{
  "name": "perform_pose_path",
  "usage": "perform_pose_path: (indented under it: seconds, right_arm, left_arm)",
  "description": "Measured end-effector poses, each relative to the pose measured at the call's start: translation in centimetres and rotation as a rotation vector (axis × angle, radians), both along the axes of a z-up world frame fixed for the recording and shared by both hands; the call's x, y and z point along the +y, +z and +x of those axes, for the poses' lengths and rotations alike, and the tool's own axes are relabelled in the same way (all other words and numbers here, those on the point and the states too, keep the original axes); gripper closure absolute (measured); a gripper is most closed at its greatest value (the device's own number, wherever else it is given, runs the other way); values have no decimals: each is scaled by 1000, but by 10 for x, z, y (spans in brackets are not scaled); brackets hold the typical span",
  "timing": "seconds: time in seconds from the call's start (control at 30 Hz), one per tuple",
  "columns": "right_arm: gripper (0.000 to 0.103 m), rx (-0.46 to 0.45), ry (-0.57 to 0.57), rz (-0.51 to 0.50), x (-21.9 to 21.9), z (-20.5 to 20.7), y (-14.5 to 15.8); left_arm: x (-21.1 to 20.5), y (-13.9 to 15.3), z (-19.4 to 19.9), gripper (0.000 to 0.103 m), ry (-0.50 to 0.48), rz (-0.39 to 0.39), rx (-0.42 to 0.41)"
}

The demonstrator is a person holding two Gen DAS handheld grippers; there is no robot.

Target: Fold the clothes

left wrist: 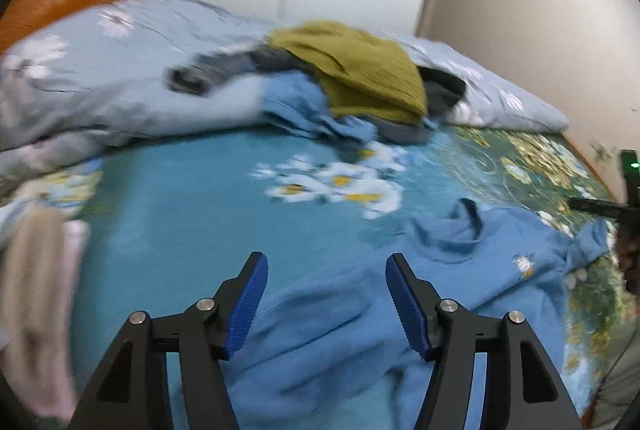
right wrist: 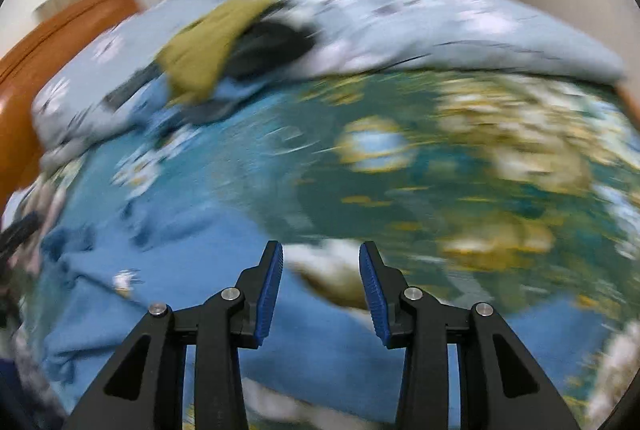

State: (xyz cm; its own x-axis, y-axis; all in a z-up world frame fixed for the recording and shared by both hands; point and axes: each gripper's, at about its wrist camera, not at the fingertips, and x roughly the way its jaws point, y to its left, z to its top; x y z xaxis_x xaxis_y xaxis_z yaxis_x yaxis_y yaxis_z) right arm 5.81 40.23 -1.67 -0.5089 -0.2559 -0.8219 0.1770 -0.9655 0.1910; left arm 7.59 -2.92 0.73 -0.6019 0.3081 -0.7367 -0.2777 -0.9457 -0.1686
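Note:
A light blue sweatshirt (left wrist: 460, 270) with a small chest print lies crumpled on the flowered bed sheet (left wrist: 192, 197), collar toward the far side. My left gripper (left wrist: 326, 262) hovers over its near sleeve, jaws wide apart, nothing pinched between the blue pads. In the blurred right wrist view the same sweatshirt (right wrist: 132, 294) spreads below and left of my right gripper (right wrist: 320, 250). Its jaws stand partly apart over the sheet (right wrist: 400, 169) and the garment's edge, gripping nothing. The other gripper's black tip (left wrist: 600, 207) shows at the right edge of the left wrist view.
A pile of clothes sits at the back of the bed: an olive garment (left wrist: 360, 69), blue and dark pieces under it. A pale flowered duvet (left wrist: 120, 69) is bunched along the far side. Beige and pink cloth (left wrist: 36, 290) lies at the left. An orange headboard (right wrist: 48, 61) stands behind.

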Motion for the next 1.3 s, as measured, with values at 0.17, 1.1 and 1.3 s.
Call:
perform_pose_path:
  seconds: [0.17, 1.1, 1.3]
  right_arm:
    - [62, -71, 100, 46, -48, -34, -31]
    - [62, -75, 32, 14, -43, -27, -50]
    - [62, -68, 41, 14, -45, -26, -50]
  left_arm:
    - [26, -32, -33, 38, -42, -68, -85]
    - [-132, -46, 117, 86, 324, -73, 28]
    - [-147, -52, 133, 67, 356, -70, 2]
